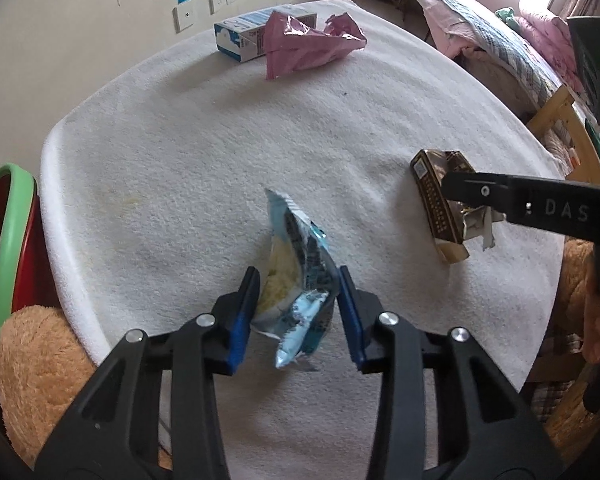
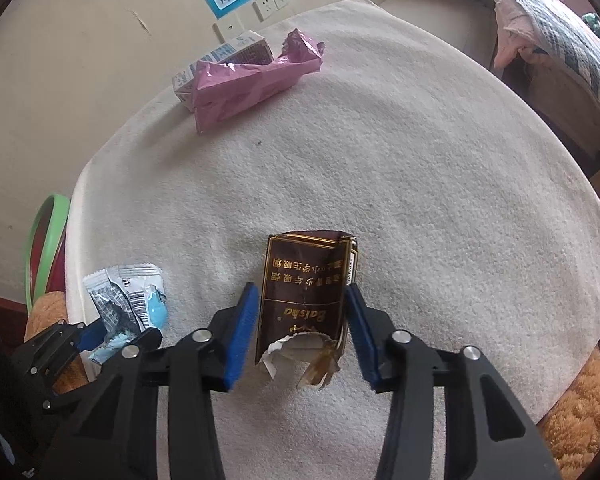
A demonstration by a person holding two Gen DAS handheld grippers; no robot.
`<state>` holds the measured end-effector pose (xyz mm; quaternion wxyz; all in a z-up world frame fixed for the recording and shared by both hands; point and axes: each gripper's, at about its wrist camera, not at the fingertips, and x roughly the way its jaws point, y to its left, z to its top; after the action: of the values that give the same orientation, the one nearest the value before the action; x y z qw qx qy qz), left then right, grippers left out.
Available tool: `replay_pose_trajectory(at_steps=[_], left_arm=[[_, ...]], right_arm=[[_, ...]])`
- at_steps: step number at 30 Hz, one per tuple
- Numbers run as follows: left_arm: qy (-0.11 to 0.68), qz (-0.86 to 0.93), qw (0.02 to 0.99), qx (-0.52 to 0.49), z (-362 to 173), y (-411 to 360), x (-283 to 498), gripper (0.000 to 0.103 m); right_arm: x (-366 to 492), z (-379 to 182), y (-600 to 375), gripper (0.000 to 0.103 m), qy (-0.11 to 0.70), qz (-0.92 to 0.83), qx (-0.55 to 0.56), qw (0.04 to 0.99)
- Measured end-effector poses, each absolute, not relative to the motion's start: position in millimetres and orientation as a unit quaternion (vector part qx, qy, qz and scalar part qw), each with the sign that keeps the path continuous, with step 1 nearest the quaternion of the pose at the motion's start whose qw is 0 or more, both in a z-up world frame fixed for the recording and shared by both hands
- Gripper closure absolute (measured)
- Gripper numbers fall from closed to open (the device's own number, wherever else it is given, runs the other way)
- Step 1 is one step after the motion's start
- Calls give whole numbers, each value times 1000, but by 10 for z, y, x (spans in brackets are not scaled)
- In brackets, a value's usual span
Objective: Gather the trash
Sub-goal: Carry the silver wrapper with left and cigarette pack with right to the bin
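Left tongs gripping blue wrapper, right tongs clamping torn brown pack, green-rimmed bin beside table

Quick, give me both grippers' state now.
Left gripper: shut on the blue wrapper.
Right gripper: shut on the brown pack.

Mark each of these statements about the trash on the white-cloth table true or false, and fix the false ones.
1. The crumpled light-blue snack wrapper sits between the left gripper's blue pads. True.
2. The torn brown cigarette pack lies flat between the right gripper's fingers. True.
3. The pink foil bag lies nearest the grippers. False: it lies at the far side of the white cloth, against the blue-and-white carton.
4. The green-rimmed red bin stands on the table. False: it stands off the table's left edge.
5. The blue-and-white carton stands upright. False: it lies on its side.
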<state>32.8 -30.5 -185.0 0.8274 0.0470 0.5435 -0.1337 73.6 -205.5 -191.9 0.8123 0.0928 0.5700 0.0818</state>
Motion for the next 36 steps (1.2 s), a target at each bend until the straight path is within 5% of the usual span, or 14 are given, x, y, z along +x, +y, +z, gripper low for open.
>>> replay_pose_trajectory(at_steps=[10, 13, 15, 23, 28, 30, 33, 36], left_arm=[[544, -131, 827, 49, -1829, -293, 321, 65], [542, -126, 829, 49, -1818, -279, 325, 65], [540, -122, 832, 47, -1795, -251, 335, 65], [530, -103, 841, 25, -1691, -82, 385, 65], [526, -91, 846, 20, -1657, 41, 364, 65], [526, -86, 846, 16, -1656, 96, 361, 65], [526, -81, 846, 9, -1645, 167, 363, 65], [523, -79, 849, 7, -1619, 204, 368, 65]], right_arm=[[747, -1966, -2063, 58, 574, 76, 96, 810], [741, -1931, -2031, 75, 567, 79, 82, 815], [730, -1921, -2028, 96, 566, 85, 82, 816], [700, -1866, -2073, 98, 555, 88, 94, 822], [702, -1891, -2163, 86, 557, 77, 116, 818], [700, -1889, -2162, 66, 554, 80, 125, 819], [697, -1866, -2091, 52, 546, 86, 119, 825], [707, -1917, -1934, 51, 554, 95, 89, 822]])
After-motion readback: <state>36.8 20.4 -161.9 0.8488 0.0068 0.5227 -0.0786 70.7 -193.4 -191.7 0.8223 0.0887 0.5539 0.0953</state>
